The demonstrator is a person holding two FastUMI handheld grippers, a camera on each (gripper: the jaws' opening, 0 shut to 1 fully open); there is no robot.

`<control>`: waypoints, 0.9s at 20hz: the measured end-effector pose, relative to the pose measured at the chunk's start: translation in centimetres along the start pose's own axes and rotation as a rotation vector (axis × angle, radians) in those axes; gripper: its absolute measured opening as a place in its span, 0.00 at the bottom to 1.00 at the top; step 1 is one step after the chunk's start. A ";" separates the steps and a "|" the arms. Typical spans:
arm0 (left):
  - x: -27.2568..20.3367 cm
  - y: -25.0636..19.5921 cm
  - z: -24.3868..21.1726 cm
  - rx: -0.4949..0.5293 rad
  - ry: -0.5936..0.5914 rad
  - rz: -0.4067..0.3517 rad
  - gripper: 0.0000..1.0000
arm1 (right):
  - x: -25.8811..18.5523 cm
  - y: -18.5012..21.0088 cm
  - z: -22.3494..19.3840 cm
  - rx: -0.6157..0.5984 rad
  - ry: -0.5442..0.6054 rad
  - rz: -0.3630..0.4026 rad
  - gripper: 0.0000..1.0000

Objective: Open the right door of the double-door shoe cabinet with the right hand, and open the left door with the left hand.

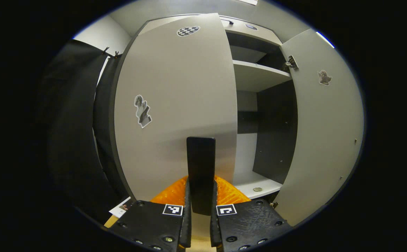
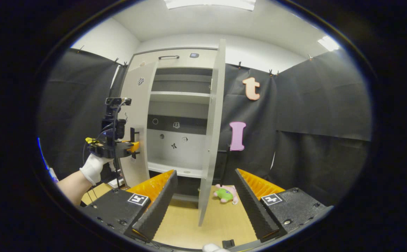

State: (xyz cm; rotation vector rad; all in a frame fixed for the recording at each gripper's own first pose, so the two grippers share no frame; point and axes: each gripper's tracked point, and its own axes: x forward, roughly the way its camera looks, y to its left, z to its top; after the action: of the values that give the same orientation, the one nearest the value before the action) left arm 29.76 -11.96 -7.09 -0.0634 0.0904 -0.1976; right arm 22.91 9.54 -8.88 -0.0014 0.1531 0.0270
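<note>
My left gripper [image 1: 200,196] clamped on left door [image 1: 175,105] handle [image 1: 200,168]; rigid panel, light swing. Right gripper [image 2: 205,196] wide, right door [image 2: 212,140] edge ahead.

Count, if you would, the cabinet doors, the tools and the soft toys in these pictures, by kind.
Cabinet doors: 2 (left door, right door)
Tools: 2 (left tool, shut on the left door's handle; right tool, open)
Soft toys: 1 (soft toy on the floor)
Total: 5

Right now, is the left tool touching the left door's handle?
Touching. In the left gripper view the left tool has its fingers closed on either side of the dark handle of the left door.
</note>
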 end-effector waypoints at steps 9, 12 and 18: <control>-4.2 2.6 -0.1 0.004 0.004 0.011 0.12 | -0.6 1.7 0.1 0.013 -0.009 0.053 1.00; -5.6 4.1 -0.3 -0.005 0.001 0.032 0.12 | -1.0 2.5 -0.1 0.019 -0.011 0.070 1.00; -8.2 9.1 -0.8 0.017 -0.006 0.118 0.00 | -1.1 3.6 0.0 0.026 -0.018 0.107 0.99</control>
State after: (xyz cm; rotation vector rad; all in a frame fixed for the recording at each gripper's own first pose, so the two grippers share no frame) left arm 23.39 -1.46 -7.88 -0.0418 0.0863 -0.0799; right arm 21.72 13.10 -8.66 0.0330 0.1352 0.1313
